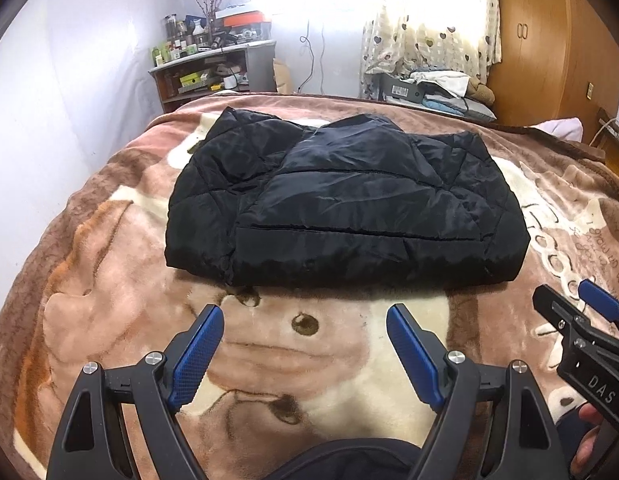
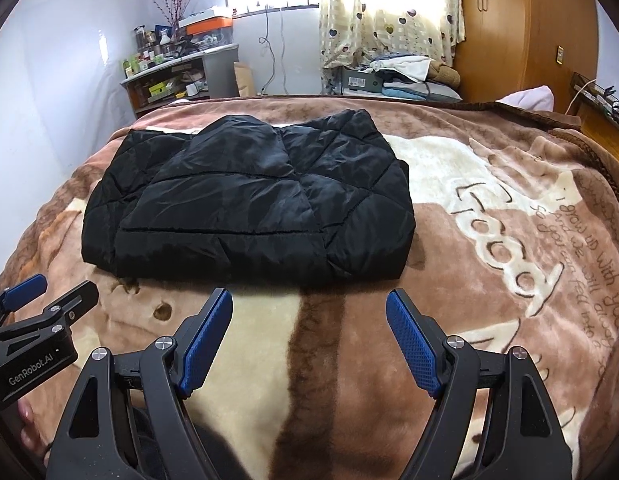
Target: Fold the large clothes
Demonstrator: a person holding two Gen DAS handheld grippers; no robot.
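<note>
Two wrist views show me the same bed, covered by a plush brown and cream blanket (image 1: 109,288) printed with a cartoon bear and cursive lettering. From the left wrist view, my left gripper (image 1: 305,312) fills the bottom of the frame, its blue-padded jaws spread wide with only blanket between them. A black quilted jacket (image 1: 341,200) lies in the centre of that frame, folded into a compact, roughly rectangular bundle, just beyond the fingertips and not touched by them. My right gripper (image 1: 569,292) pokes in at the lower right edge, also above bare blanket. From the right wrist view, the right gripper's jaws likewise stand wide apart and hold nothing, at the bottom centre; the jacket sits centre left, near the tips but clear of them, and the left gripper appears at the lower left edge. A cluttered shelf (image 2: 169,76) stands in the upper left, heart-print curtains (image 2: 389,8) hang over a bright window at top centre, and a wooden wardrobe (image 2: 529,24) occupies the upper right.
</note>
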